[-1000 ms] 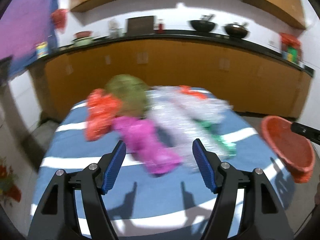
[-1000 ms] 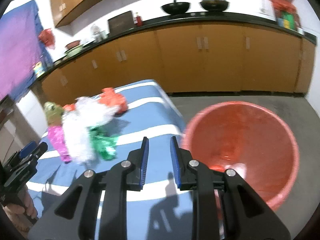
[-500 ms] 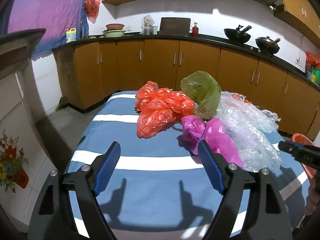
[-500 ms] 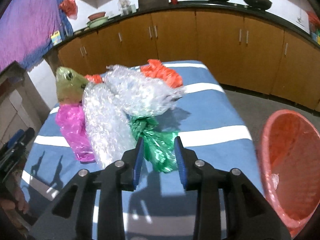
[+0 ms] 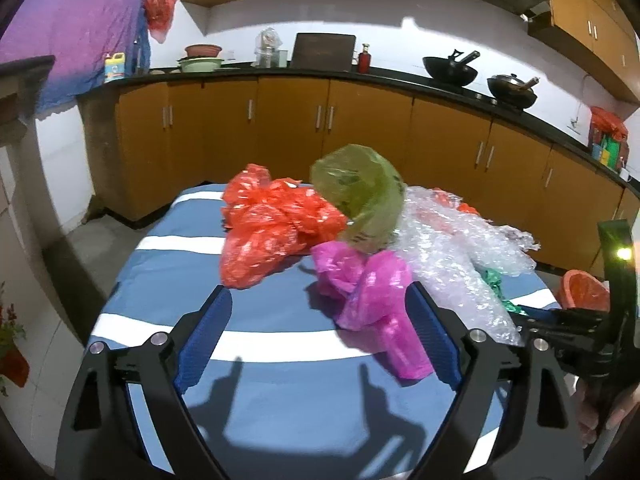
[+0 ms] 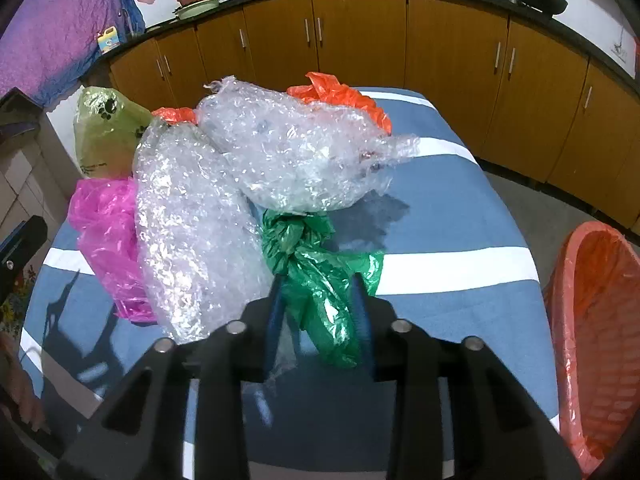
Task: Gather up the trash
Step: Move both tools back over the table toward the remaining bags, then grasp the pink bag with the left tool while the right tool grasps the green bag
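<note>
While the left gripper [image 5: 318,322] hangs over the near end of the blue striped table [image 5: 256,308], its two blue fingers [image 5: 204,330] are spread wide apart and hold nothing. The pink plastic bag [image 5: 370,300] lies on the table between them, and it looks like it touches the finger on the right.

Behind the pink bag sits a crumpled red plastic bag [image 5: 272,224], with a puffy green bag [image 5: 360,196] just beside it. Clear bubble wrap [image 5: 456,248] lies next to these.

On the other side, the right gripper [image 6: 318,312] has its fingers only a little way apart. The dark green plastic bag [image 6: 316,268] lies between them. I cannot tell if the fingers are squeezing it yet. This bag rests on the table, touching the bubble wrap [image 6: 224,200]. An orange bag [image 6: 340,96] pokes out behind the wrap.

Off the right edge of the table stands a red basket [image 6: 600,320], near the right gripper. It is well apart from the pile of bags.
</note>
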### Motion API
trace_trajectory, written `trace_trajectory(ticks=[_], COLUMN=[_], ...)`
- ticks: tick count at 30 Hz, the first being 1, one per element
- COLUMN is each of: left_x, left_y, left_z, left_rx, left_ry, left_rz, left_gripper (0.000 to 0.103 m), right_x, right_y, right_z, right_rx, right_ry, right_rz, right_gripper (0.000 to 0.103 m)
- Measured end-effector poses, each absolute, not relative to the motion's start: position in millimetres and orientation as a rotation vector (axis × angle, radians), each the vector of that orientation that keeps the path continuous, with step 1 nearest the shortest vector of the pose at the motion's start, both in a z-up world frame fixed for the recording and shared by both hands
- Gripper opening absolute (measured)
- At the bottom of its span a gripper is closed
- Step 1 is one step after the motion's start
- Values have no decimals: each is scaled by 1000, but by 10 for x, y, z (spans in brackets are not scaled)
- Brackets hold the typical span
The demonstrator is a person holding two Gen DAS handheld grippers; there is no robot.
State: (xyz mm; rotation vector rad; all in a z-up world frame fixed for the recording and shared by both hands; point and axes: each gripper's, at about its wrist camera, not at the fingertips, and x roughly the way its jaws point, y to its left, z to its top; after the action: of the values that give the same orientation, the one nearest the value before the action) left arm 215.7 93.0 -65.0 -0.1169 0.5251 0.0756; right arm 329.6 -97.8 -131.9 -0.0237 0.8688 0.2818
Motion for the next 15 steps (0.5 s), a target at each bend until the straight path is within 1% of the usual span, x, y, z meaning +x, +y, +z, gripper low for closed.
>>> trace_trajectory(ticks=[6,14,15], left_x=[2291,2517,2537], left_y=[748,604,596], left_z=[-687,-767,-784], left_rx=[-108,-90,-89], left_ry=[557,627,637], left_rz=[47,53,57], left_gripper=[90,89,87], right_x=[3258,3171,3160], right_y=[-1031,-1132,-1141], right_z=[-1306,-1292,-1286], right_rx=[-25,-8,-5], right_ry=[854,847,846], right_rz=[273,271,271], right_gripper=[14,13,13])
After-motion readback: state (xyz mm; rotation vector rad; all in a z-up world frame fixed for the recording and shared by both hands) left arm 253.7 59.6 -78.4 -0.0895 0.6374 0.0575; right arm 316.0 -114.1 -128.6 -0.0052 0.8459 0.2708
